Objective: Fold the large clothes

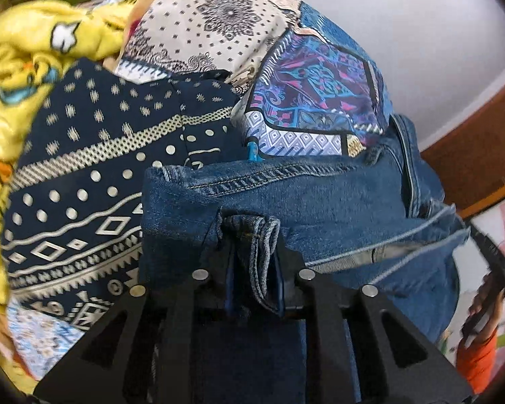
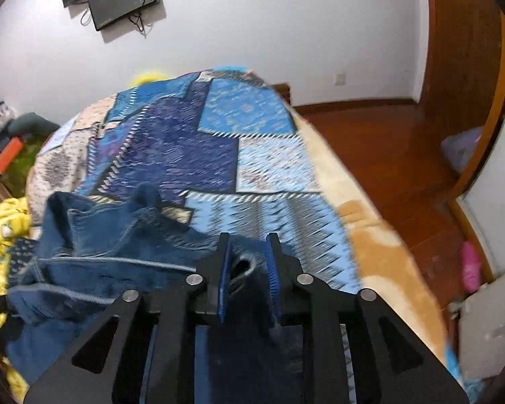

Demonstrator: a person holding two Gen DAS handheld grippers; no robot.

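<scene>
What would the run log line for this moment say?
left tongs: jeans fold fills gap | right tongs: open, hem loose between | jeans on patchwork bedspread

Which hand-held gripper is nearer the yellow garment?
Left. The left hand-held gripper, on the denim, has the yellow garment close beside it; the right hand-held gripper sits farther across.
</scene>
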